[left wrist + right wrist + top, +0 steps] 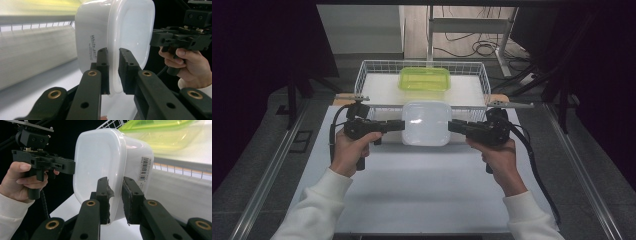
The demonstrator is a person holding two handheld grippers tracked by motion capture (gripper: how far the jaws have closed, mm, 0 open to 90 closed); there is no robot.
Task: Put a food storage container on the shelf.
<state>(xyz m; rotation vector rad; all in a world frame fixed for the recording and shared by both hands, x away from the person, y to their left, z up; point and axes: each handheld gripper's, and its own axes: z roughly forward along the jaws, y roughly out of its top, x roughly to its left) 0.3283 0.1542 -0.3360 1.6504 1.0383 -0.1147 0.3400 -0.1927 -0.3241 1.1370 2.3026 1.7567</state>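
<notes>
High view is showing both grippers pinching the white box (427, 123) at centre frame: left gripper (398, 125) on its left rim, right gripper (454, 126) on its right rim. I am judging this as the carrying step; next, both hands must be travelling level toward the basket (371, 67), where a green box (424, 79) is lying. Glossy, lidded, rounded.
</notes>
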